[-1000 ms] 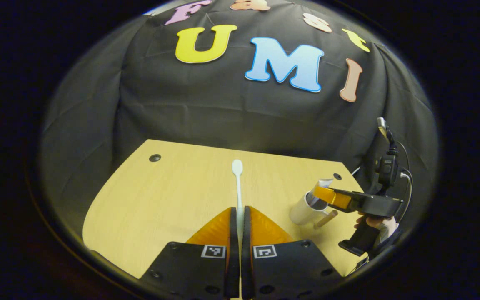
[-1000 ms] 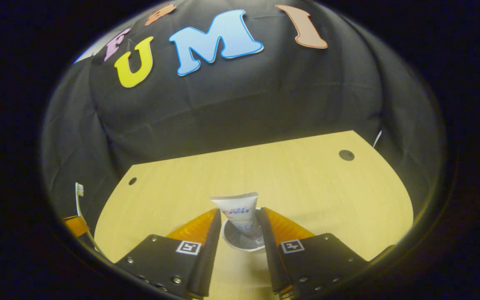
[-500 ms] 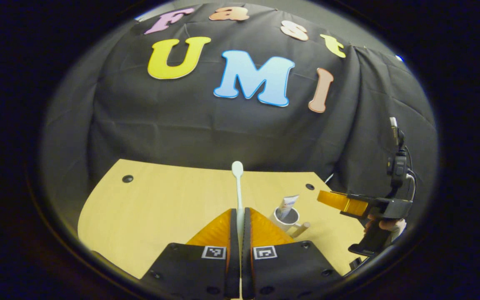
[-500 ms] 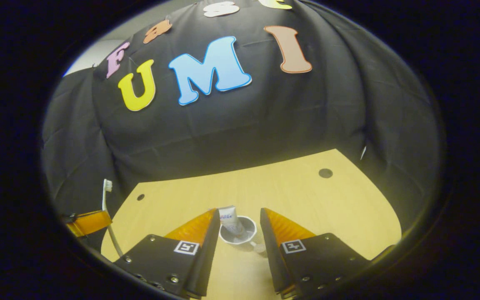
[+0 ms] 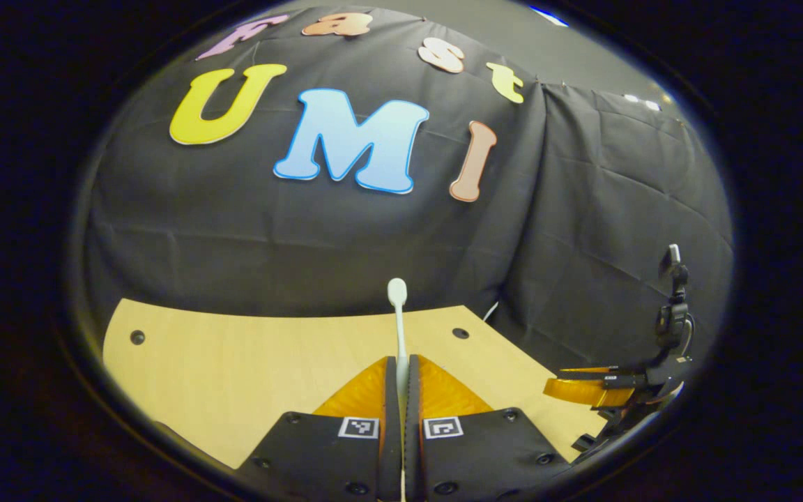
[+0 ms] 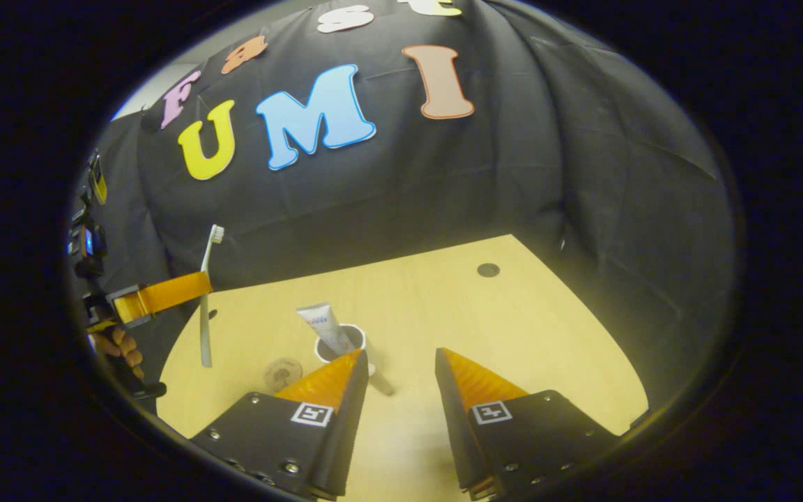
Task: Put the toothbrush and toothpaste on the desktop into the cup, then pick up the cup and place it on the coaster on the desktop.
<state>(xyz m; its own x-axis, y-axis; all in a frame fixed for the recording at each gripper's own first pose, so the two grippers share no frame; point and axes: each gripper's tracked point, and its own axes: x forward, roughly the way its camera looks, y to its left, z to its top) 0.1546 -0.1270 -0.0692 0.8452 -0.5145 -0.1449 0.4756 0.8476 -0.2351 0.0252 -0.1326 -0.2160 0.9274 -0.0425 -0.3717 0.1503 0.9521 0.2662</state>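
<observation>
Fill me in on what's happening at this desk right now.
A person works two handheld grippers over a wooden desk. The left gripper is shut on a toothbrush, held upright above the desk. The toothpaste already stands in the cup, with its top sticking out. The right gripper is open and empty, off the cup. A round coaster lies beside the cup, which is not yet on it.

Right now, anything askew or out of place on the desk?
Nothing damaged or spilled. The toothpaste leans tilted in the cup, sticking well above the rim. The cup stands beside the coaster, not on it. The left claw grips the toothbrush upright, off the desk.
</observation>
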